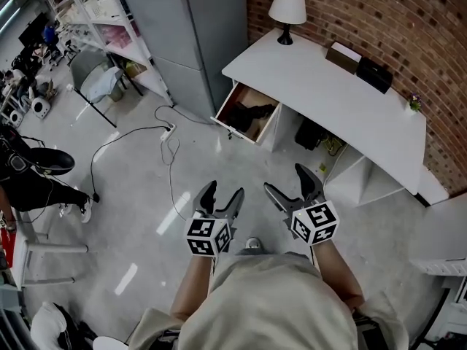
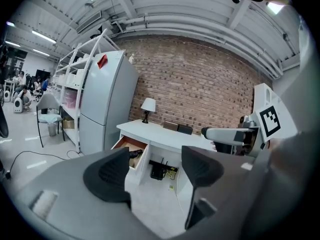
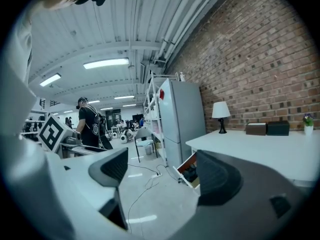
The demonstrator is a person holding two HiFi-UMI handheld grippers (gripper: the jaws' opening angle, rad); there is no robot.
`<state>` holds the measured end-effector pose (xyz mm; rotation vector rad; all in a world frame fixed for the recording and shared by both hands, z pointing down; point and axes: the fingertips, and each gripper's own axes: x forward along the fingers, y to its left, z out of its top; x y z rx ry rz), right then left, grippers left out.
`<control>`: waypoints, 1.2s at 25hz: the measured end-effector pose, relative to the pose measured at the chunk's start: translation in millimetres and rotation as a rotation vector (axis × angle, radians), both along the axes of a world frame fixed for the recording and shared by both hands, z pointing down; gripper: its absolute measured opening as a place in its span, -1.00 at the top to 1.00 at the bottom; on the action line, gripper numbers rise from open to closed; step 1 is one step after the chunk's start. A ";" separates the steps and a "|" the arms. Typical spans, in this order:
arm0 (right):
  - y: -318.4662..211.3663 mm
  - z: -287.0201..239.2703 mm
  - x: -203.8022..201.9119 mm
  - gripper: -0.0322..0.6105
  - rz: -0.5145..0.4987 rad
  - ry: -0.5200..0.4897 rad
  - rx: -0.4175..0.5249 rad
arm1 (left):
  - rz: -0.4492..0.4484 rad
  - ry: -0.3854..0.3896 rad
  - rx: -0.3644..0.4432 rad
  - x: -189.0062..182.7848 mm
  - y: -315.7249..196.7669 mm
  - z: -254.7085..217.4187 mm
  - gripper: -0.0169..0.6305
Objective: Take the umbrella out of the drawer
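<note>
An open wooden drawer sticks out from the left end of the white desk. A dark umbrella lies inside it. Both grippers are held side by side over the concrete floor, well short of the desk. My left gripper is open and empty, and so is my right gripper. In the left gripper view the drawer and the dark umbrella show between the spread jaws. In the right gripper view the drawer sits far off beside the open jaws.
A grey fridge stands left of the desk, with white shelving and a chair beyond. A lamp and two boxes sit on the desk. A power strip and cable lie on the floor. A person stands at the left.
</note>
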<state>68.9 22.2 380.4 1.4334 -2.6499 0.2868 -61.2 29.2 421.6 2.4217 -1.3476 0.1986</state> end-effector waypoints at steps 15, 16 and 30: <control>-83.7 31.7 0.9 -0.35 0.013 0.046 -0.072 | 0.002 0.001 -0.080 -6.9 -75.1 30.4 -0.02; -94.0 34.1 0.8 -0.35 0.007 0.050 -0.075 | -0.003 0.000 -0.086 -7.1 -82.8 32.8 -0.02; -261.8 65.2 -23.9 -0.35 -0.190 0.137 -0.113 | -0.143 -0.008 -0.117 -22.8 -231.5 42.8 -0.02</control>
